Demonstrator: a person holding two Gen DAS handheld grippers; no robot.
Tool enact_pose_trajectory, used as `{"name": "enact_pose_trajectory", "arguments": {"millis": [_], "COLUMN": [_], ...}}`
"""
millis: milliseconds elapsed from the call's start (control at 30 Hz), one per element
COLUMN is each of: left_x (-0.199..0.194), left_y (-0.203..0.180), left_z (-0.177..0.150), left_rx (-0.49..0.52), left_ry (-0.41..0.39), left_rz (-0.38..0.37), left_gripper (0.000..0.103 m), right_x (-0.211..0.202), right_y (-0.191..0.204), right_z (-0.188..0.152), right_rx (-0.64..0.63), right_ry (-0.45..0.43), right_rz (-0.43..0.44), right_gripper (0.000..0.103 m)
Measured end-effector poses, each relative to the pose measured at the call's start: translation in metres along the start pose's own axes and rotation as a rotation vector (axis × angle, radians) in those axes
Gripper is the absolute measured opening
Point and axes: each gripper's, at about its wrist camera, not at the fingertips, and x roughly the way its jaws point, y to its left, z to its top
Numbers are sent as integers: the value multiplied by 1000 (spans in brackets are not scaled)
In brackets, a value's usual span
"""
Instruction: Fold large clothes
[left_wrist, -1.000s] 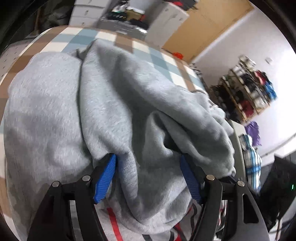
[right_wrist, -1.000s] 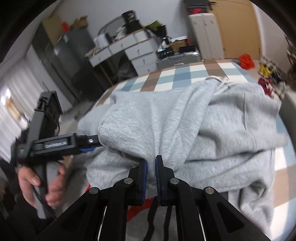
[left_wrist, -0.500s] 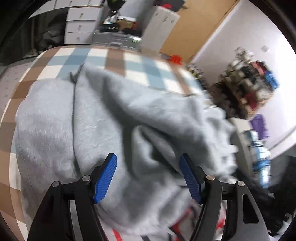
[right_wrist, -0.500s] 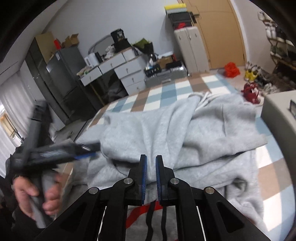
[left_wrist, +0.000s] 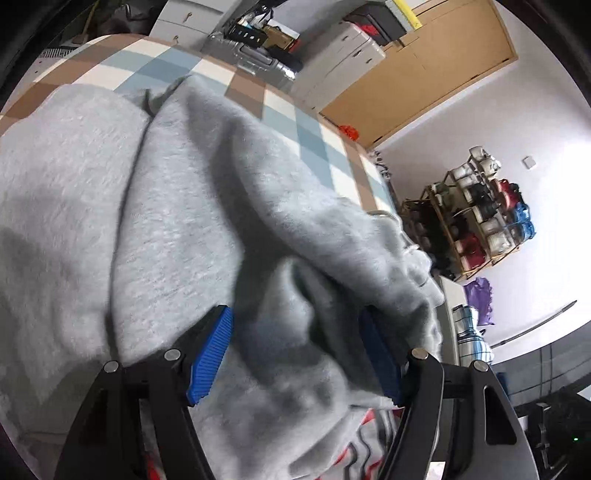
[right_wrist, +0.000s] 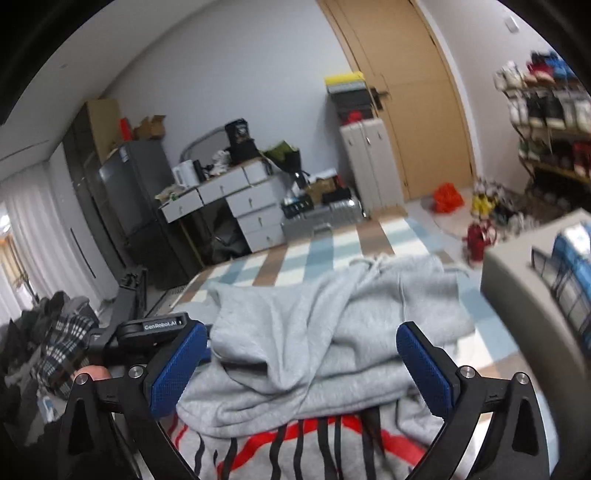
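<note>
A grey sweatshirt lies bunched on the checked table. My left gripper is shut on a thick fold of it; cloth fills the gap between the blue pads and drapes over the right fingertip. In the right wrist view the sweatshirt shows its red and black striped print at the near edge. My right gripper hangs above that edge with its jaws opening wide, and the pads touch nothing. The left tool's black housing and a person's hand sit at the left.
A grey box with folded checked cloth on it stands close on the right. A pile of dark and plaid clothes lies at the left. Drawers, a fridge and a shoe rack stand beyond the checked table.
My right gripper has let go of the sweatshirt's edge, sprung wide open and risen, tilting up toward the room. The left gripper keeps its fold and has barely shifted.
</note>
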Motion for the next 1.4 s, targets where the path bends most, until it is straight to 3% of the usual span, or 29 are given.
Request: {"name": "enact_pose_trajectory", "arguments": {"millis": [133,200,233,267,400,533,600,700,800,967,1100,1200,1267,1333,1400], "left_x": [3,6,12,14,7,-13,-25,-51,-78,-88,-65,-65,-73,-84,-100], "left_y": [-2,0,-1,3,10,-1,-2,7,11,18,12,-3,-7,-8,-16], "left_z": [-2,-3,-1,-1,2,-3,-4,-7,-18,-42,-59,-63,-59,-51,-46], "left_rx": [57,66,62,48,-19,17,17,-49,-48,34,177,272,254,222,261], "left_ry": [3,10,16,23,0,-46,-74,-119,-166,-119,-25,-22,-38,-69,-105], "left_rz": [16,36,36,36,1,-3,-31,-150,-183,-83,122,202,185,123,53], "left_gripper": [45,28,10,6,2,2,1,1,1,1,1,2,2,2,2], "right_x": [-2,0,2,2,2,1,1,0,-1,3,12,21,26,29,29], "right_y": [6,9,11,12,16,19,20,21,25,34,42,48,50,48,47], "right_z": [2,0,-1,-2,-7,-10,-11,-11,-12,-17,-25,-33,-37,-39,-38], "right_rx": [-9,-29,-38,-44,-70,-93,-96,-90,-100,-146,-197,-250,-264,-254,-246], "right_ry": [-20,-14,-9,-7,3,7,9,11,15,30,63,105,133,152,150], "right_rz": [31,36,41,46,53,59,60,65,71,68,62,48,43,45,37], "right_gripper": [103,103,103,103,103,103,103,103,103,103,103,103,103,103,103]}}
